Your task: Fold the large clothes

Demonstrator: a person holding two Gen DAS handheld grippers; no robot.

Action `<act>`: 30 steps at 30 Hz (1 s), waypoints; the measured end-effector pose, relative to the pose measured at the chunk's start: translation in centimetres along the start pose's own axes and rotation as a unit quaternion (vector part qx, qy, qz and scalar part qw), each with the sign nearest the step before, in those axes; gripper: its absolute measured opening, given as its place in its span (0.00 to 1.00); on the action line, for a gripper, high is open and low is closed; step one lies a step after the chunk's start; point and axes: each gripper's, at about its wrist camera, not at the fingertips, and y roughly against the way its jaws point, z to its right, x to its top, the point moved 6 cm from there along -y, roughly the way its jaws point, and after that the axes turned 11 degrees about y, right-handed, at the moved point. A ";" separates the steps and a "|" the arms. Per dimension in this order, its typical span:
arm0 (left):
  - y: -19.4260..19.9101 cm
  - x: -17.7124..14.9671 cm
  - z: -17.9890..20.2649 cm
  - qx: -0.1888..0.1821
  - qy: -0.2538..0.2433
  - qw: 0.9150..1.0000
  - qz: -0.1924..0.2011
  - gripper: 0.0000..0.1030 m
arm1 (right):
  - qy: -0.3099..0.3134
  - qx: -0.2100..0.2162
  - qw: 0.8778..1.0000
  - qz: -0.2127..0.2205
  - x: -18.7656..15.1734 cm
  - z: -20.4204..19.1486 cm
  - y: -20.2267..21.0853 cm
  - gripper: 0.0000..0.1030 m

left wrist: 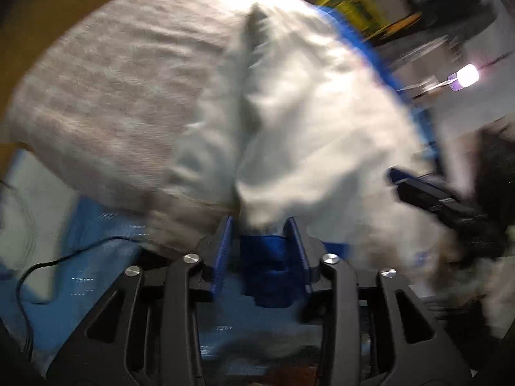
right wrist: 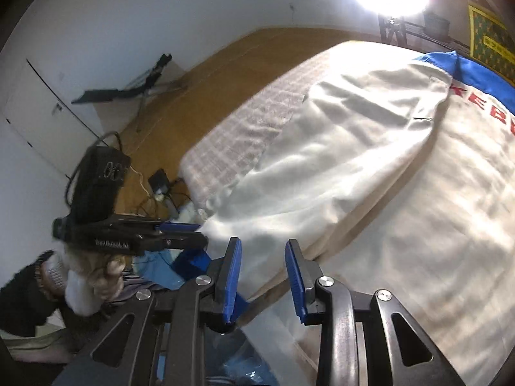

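Left black two-finger gripper with blue ribbed pads (left wrist: 261, 225): jaws parted by a moderate gap, white cloth bunched between the tips, though blur hides whether the pads truly pinch it. Seen from the right wrist view (right wrist: 180, 234): held level, pointing right, gripped by a gloved hand (right wrist: 96, 276) in pale knit, dark sleeve at the wrist. Right black two-finger gripper with blue pads (right wrist: 263, 251): jaws parted, nothing clearly clamped. From the left wrist view (left wrist: 418, 189): angled in from the right, blurred.
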 end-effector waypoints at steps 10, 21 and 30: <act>1.0 -1.3 -0.4 -0.034 0.007 0.999 -0.004 0.24 | 0.042 -0.033 0.996 -0.071 -2.2 -0.1 -3.6 0.29; 0.2 -1.6 0.4 -0.003 -0.025 1.000 0.005 0.24 | 0.105 -0.026 0.990 -0.092 -4.6 -3.6 -6.4 0.26; -0.4 -2.2 0.8 -0.014 -0.048 0.999 -0.004 0.07 | 0.068 -0.005 0.997 -0.032 1.1 -2.0 -2.0 0.30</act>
